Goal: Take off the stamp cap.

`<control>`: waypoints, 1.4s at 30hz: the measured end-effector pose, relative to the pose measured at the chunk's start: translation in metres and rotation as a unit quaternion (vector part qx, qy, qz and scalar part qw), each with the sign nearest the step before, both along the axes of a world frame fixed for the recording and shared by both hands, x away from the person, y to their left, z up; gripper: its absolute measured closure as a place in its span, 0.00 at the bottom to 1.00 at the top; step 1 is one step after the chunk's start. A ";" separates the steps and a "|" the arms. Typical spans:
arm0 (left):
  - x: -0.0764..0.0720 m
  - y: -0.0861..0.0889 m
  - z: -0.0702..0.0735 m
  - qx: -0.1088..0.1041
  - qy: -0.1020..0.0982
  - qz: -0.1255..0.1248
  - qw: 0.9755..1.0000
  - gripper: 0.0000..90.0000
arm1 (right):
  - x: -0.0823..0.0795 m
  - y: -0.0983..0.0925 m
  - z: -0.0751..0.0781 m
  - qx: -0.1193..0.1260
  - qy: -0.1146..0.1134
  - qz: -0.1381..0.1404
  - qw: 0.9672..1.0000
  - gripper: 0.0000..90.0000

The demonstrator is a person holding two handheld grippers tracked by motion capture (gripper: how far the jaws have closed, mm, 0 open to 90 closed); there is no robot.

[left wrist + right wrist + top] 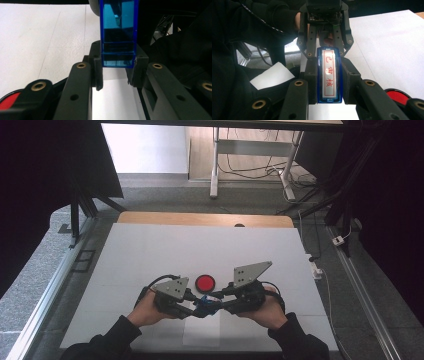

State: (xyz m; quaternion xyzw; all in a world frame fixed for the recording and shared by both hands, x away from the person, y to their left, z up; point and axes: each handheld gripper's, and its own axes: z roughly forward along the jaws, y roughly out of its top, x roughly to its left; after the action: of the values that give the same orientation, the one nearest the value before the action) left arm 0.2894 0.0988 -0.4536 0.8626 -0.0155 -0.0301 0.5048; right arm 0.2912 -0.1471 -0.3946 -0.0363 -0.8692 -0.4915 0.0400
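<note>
blue stamp (329, 75): held between both grippers above the table's near edge | left gripper (117, 72): we clamp one end | right gripper (329, 82): we clamp the other | red disc (205, 282): just beyond | white table (200, 250) | grey floor (160, 200)

red round pad (205, 282) on white table sheet (150, 250) | loose paper slip (272, 75) | desk legs (215, 160) beyond

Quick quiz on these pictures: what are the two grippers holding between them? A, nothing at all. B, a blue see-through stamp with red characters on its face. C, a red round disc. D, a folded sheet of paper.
B: both the left gripper and the right gripper have their jaws closed on the blue stamp, one at each end, while the red disc lies apart on the table.
</note>
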 end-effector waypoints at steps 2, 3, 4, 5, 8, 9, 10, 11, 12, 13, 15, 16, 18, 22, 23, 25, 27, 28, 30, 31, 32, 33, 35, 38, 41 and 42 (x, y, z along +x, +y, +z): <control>0.000 0.000 0.000 0.001 0.000 0.000 1.000 0.77 | 0.000 0.000 0.000 0.000 -0.002 0.001 1.000 0.79; 0.000 0.000 0.000 0.001 0.003 0.003 1.000 0.77 | 0.000 0.000 0.000 0.000 -0.002 0.001 1.000 0.79; 0.002 0.000 0.001 0.003 0.013 0.008 1.000 0.77 | -0.002 0.001 0.001 -0.003 -0.020 -0.004 1.000 0.79; 0.003 0.001 0.001 0.007 0.024 0.014 1.000 0.77 | -0.004 0.002 0.001 -0.004 -0.030 -0.007 1.000 0.79; 0.004 0.001 0.000 0.007 0.031 0.018 0.999 0.77 | -0.009 0.004 0.003 -0.014 -0.061 -0.012 0.998 0.79; 0.005 0.001 0.000 0.008 0.032 0.019 0.999 0.77 | -0.009 0.004 0.003 -0.014 -0.061 -0.012 0.998 0.79; 0.004 0.001 0.001 0.008 0.029 0.017 0.999 0.77 | -0.011 0.005 0.004 -0.018 -0.070 -0.012 0.997 0.79; 0.003 0.001 0.001 0.009 0.024 0.017 1.000 0.77 | -0.011 0.005 0.004 -0.017 -0.065 -0.011 0.998 0.79; 0.001 0.001 0.002 0.005 0.011 0.011 1.000 0.77 | -0.010 0.005 0.004 -0.014 -0.056 -0.011 0.998 0.79; 0.000 0.001 0.002 0.006 0.003 0.008 1.000 0.77 | -0.008 0.004 0.004 -0.012 -0.049 -0.008 0.999 0.79; -0.001 0.001 0.002 0.004 -0.004 0.005 1.000 0.77 | -0.006 0.002 0.003 -0.007 -0.031 -0.004 0.999 0.79; -0.001 0.001 0.002 0.004 -0.004 0.005 1.000 0.77 | -0.005 0.001 0.003 -0.004 -0.024 -0.002 1.000 0.79; -0.002 0.001 0.003 0.004 -0.014 0.000 1.000 0.77 | -0.002 0.000 0.002 0.001 -0.012 0.002 1.000 0.79; -0.003 0.001 0.003 0.004 -0.021 -0.005 1.000 0.77 | -0.002 0.000 0.001 0.006 -0.003 0.005 1.000 0.79; -0.003 0.002 0.003 0.003 -0.022 -0.007 1.000 0.77 | -0.001 0.000 0.001 0.008 0.003 0.006 1.000 0.79; -0.003 0.002 0.003 0.005 -0.022 -0.006 1.000 0.77 | -0.001 0.000 0.001 0.007 0.003 0.007 1.000 0.79; -0.001 0.002 0.002 0.007 -0.012 -0.001 1.000 0.77 | -0.003 0.001 0.001 0.006 -0.013 0.001 1.000 0.79; 0.000 0.002 0.002 0.011 -0.004 0.004 1.000 0.77 | -0.003 0.001 0.001 0.006 -0.013 0.001 1.000 0.79; 0.002 0.003 0.001 0.020 0.002 0.012 1.000 0.77 | -0.006 0.000 0.004 0.005 -0.042 -0.012 0.999 0.80; 0.002 0.004 0.000 0.019 0.004 0.013 1.000 0.77 | -0.006 -0.001 0.005 0.007 -0.047 -0.014 0.999 0.80; 0.002 0.004 0.000 0.017 0.002 0.012 1.000 0.77 | -0.006 -0.002 0.007 0.008 -0.047 -0.014 0.999 0.80; 0.002 0.004 0.000 0.015 0.002 0.013 1.000 0.77 | -0.006 -0.003 0.007 0.006 -0.049 -0.015 0.999 0.79; 0.002 0.004 0.000 0.011 0.004 0.014 1.000 0.77 | -0.006 -0.003 0.006 0.007 -0.048 -0.018 0.999 0.80; 0.002 0.004 -0.001 0.015 0.009 0.026 1.000 0.77 | -0.005 -0.002 0.004 0.002 -0.047 -0.020 0.999 0.79; 0.002 0.006 -0.002 0.020 0.016 0.040 0.999 0.77 | -0.005 -0.002 0.003 0.003 -0.052 -0.023 0.998 0.79; 0.002 0.006 -0.002 0.022 0.021 0.043 0.999 0.77 | -0.005 -0.003 0.004 0.002 -0.056 -0.025 0.998 0.79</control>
State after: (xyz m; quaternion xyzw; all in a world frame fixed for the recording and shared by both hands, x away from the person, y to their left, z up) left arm 0.2918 0.1051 -0.4551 0.8726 0.0331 -0.0265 0.4866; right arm 0.2857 -0.1501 -0.3905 -0.0305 -0.8681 -0.4950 -0.0215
